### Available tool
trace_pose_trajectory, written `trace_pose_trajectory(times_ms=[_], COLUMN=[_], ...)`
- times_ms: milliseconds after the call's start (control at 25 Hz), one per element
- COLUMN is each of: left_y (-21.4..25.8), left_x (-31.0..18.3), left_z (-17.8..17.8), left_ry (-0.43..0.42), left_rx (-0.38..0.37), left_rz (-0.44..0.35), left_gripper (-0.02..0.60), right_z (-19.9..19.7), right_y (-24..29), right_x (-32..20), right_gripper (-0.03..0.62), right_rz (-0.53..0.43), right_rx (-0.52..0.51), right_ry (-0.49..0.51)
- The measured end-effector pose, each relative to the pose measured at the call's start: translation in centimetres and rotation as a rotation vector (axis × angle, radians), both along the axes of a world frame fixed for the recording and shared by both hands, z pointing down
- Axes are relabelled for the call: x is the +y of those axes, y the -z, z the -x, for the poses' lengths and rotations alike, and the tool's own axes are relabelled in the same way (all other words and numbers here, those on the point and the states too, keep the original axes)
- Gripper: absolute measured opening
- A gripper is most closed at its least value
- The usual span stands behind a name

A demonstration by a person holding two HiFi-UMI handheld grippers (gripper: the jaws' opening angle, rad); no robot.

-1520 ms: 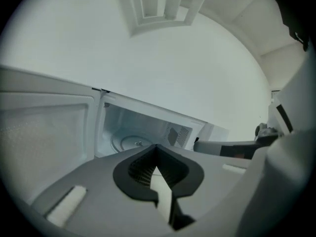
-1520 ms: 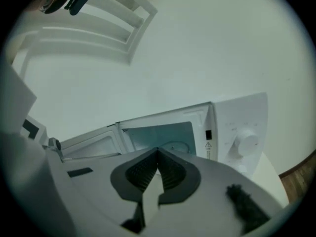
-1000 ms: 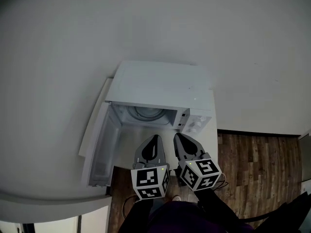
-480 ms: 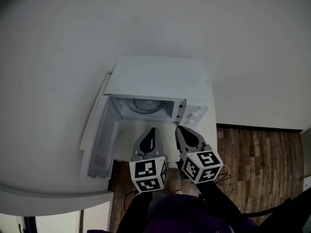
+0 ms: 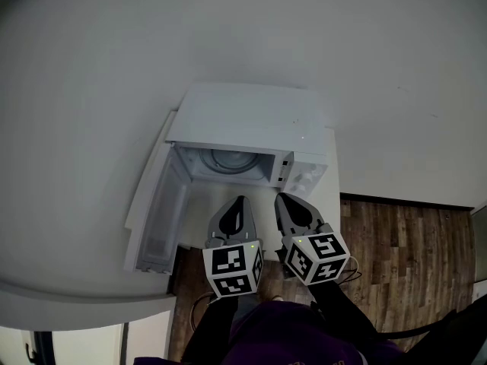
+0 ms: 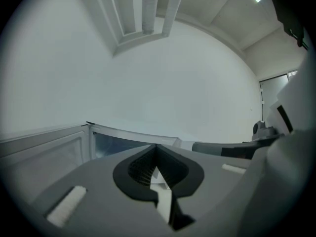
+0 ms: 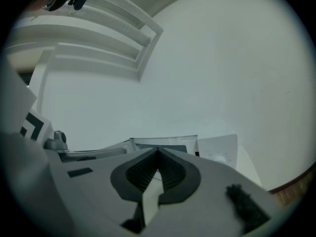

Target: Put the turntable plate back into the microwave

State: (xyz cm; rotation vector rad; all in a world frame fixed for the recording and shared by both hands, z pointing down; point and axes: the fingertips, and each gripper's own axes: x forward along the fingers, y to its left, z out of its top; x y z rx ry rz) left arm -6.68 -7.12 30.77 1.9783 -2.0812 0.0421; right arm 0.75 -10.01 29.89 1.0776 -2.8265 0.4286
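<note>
A white microwave (image 5: 247, 120) stands against the wall, its door (image 5: 156, 211) swung open to the left. Inside the cavity lies the round glass turntable plate (image 5: 230, 160). My left gripper (image 5: 241, 200) and right gripper (image 5: 278, 198) hover side by side in front of the opening, both shut with nothing between the jaws. In the left gripper view the left gripper (image 6: 156, 146) points at the open cavity and door (image 6: 44, 152). In the right gripper view the right gripper (image 7: 157, 151) faces the microwave's front and its control panel (image 7: 217, 149).
The microwave sits on a white counter (image 5: 205, 223). Wooden floor (image 5: 403, 242) shows to the right, and a plain white wall (image 5: 114, 67) rises behind. A person's dark sleeves (image 5: 281, 341) are at the bottom edge.
The head view has shifted slightly; both grippers stay shut in front of the microwave, with no visible move toward or away from it.
</note>
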Motion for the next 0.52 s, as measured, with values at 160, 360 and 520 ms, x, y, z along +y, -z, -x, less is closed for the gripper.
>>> trace_pose_trajectory(times_ms=[160,360,520], left_y=[-0.20,-0.32,-0.47], left_x=[-0.07,-0.34,-0.59], left_z=[-0.15,-0.18,-0.24], left_ry=[-0.003,-0.001,-0.005], left_rx=[0.000,-0.002,-0.003], left_rz=[0.004,0.008,0.012], left_gripper=[0.008,0.008,0.008], right_z=[-0.01,0.03,0.09], right_y=[-0.18,-0.14,-0.12], right_x=[-0.01,-0.20,-0.43], right_gripper=[0.008,0.008,0.008], right_rz=[0.001,-0.008,-0.011], right_rx=[0.001,0.005,0.003], right_ry=[0.000,0.001,0.003])
